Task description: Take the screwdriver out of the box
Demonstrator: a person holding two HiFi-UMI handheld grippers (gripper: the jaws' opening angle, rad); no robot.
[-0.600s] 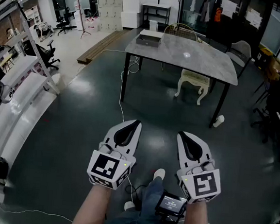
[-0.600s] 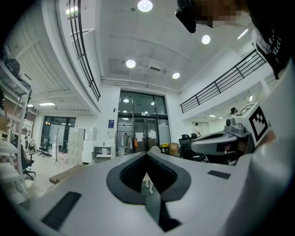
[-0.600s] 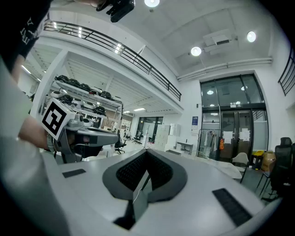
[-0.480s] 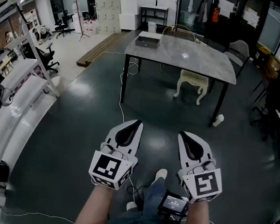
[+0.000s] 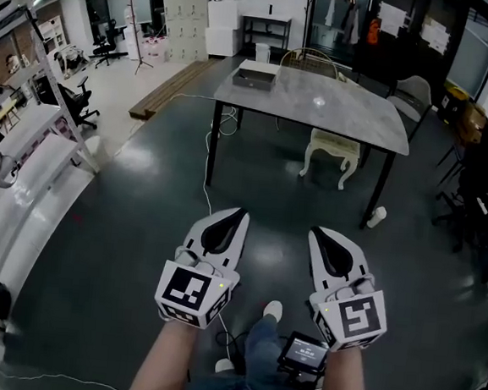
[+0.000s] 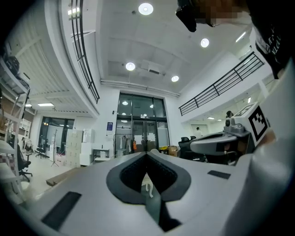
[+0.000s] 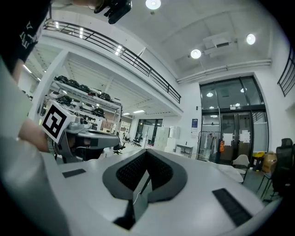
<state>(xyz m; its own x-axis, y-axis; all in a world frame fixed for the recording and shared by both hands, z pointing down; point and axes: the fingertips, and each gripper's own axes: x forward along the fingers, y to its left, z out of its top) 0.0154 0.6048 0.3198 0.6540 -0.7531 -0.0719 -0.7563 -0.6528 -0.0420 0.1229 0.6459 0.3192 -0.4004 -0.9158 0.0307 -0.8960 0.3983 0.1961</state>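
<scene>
A grey box (image 5: 256,75) sits on the far left end of a grey table (image 5: 336,109) across the room. No screwdriver shows in any view. My left gripper (image 5: 235,214) and right gripper (image 5: 315,233) are held level side by side above the dark floor, well short of the table. Both are shut with nothing between their jaws. In the left gripper view the left gripper (image 6: 147,153) points at glass doors, and the right gripper (image 7: 146,151) points the same way in its own view.
A cream chair (image 5: 331,147) stands under the table, and a white cup (image 5: 376,216) lies on the floor by the table's right leg. White shelving (image 5: 27,154) runs along the left. Office chairs (image 5: 475,168) line the right side. Cables trail on the floor.
The table and chair have drawn slightly nearer and shifted left in the head view as the person walks forward. Both grippers keep their pose.
</scene>
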